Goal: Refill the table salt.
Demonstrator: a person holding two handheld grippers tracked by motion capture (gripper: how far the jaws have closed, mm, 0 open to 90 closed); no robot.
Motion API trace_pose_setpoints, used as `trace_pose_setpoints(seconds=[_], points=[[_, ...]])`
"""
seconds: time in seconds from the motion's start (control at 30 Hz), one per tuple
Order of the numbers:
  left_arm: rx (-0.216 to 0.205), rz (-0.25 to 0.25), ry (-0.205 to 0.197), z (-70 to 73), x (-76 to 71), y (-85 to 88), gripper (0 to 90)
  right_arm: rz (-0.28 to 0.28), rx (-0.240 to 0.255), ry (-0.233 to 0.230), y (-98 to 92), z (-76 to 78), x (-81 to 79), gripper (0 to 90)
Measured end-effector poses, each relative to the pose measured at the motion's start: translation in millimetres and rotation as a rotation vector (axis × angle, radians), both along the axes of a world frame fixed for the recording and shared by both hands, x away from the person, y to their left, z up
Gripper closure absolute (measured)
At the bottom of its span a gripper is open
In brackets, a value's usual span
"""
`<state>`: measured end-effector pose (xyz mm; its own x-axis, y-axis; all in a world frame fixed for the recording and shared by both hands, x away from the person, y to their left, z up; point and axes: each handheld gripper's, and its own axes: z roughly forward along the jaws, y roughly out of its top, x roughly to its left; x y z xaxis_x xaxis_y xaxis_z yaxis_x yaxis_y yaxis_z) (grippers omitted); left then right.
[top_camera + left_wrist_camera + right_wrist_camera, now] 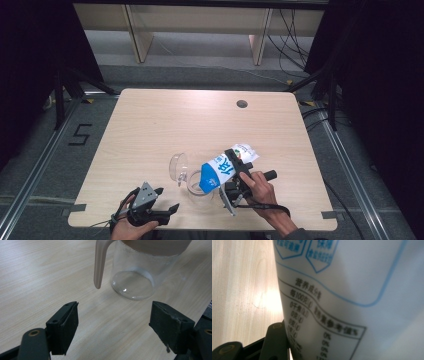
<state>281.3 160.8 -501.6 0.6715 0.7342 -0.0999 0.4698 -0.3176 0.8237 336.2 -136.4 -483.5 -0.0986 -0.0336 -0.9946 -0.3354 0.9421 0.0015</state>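
Centrally, toward the near half of the table (150, 120), a blue-and-white pouch (222, 167) is tilting with its blue end over the mouth of a clear glass jug (197, 187). The right gripper (239, 172) is grasping the pouch about its middle, jaws clamped on its sides. The jug's detached lid (178, 166) is lying just beside the jug, on its far left side. The left gripper (157, 202) is resting near the table's front edge, jaws spread wide with nothing between them, the jug just ahead of them. Open room is lying across the far half of the tabletop, broken only by a small round hole (242, 104). In the right gripper view the pouch (352, 290) is covering one jaw; its print is blurring. In the left gripper view the jug (140, 270) is cut off at the top edge.
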Motion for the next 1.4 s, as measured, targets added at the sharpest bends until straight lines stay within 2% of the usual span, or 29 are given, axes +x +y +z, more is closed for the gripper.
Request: trace_pose_setpoints(seconds=[0.3, 0.37, 0.4, 0.43, 0.67, 0.7, 0.77, 0.87, 0.9, 1.07, 1.1, 1.13, 1.2, 1.33, 1.37, 1.4], points=[[0.000, 0.002, 0.000, 0.1, -0.3, -0.2, 22.6, -0.005, -0.010, -0.010, -0.1, 0.5, -0.6, 48.5], [0.000, 0.002, -0.001, 0.0, -0.3, -0.3, 22.6, -0.005, -0.024, -0.019, 0.3, 1.2, -0.9, 48.7], [0.000, 0.002, -0.001, 0.0, -0.3, -0.3, 22.6, 0.006, -0.052, -0.030, 0.8, 3.4, -0.4, 48.7], [0.000, 0.002, -0.001, 0.1, -0.3, -0.3, 22.6, -0.009, -0.025, -0.019, 0.1, 1.2, -1.2, 48.8], [0.002, 0.000, 0.000, 0.1, 0.0, -0.1, 22.6, -0.004, -0.026, -0.019, 0.0, -0.2, -0.5, 48.8], [0.000, 0.000, 0.000, 0.1, 0.0, -0.1, 22.6, -0.003, -0.030, -0.022, 0.1, -0.1, -0.5, 48.8], [0.000, 0.002, 0.000, 0.1, -0.2, -0.1, 22.6, 0.019, -0.067, -0.045, 1.1, 2.4, 0.6, 48.8], [0.000, 0.001, 0.000, 0.1, -0.1, 0.1, 22.6, 0.023, -0.068, -0.050, 1.1, 1.8, 0.9, 48.8], [0.000, 0.001, 0.000, 0.1, -0.1, -0.1, 22.6, 0.051, -0.093, -0.066, 1.9, 3.9, 2.3, 48.8], [0.000, 0.000, 0.000, 0.1, 0.0, -0.1, 22.6, 0.042, -0.110, -0.065, 1.9, 4.3, 1.8, 48.8], [0.001, 0.000, 0.000, 0.1, 0.0, -0.1, 22.6, 0.000, -0.037, -0.027, -0.1, -1.5, -0.2, 48.8], [0.001, 0.000, 0.000, 0.1, 0.0, -0.1, 22.6, 0.014, -0.051, -0.027, 0.1, -0.3, 0.9, 48.8], [0.000, 0.000, -0.001, 0.1, 0.0, -0.2, 22.6, 0.005, -0.062, -0.026, 0.1, 0.6, 0.3, 48.8], [0.001, -0.001, 0.000, 0.1, 0.0, -0.1, 22.6, 0.018, -0.062, -0.045, -0.6, 0.1, 1.1, 49.0], [0.001, -0.001, 0.000, 0.1, 0.0, -0.1, 22.7, 0.028, -0.080, -0.054, -0.2, 1.5, 1.5, 49.0], [0.001, 0.000, -0.001, 0.1, 0.0, -0.1, 22.6, 0.020, -0.063, -0.046, -0.7, 0.3, 1.2, 49.1]])
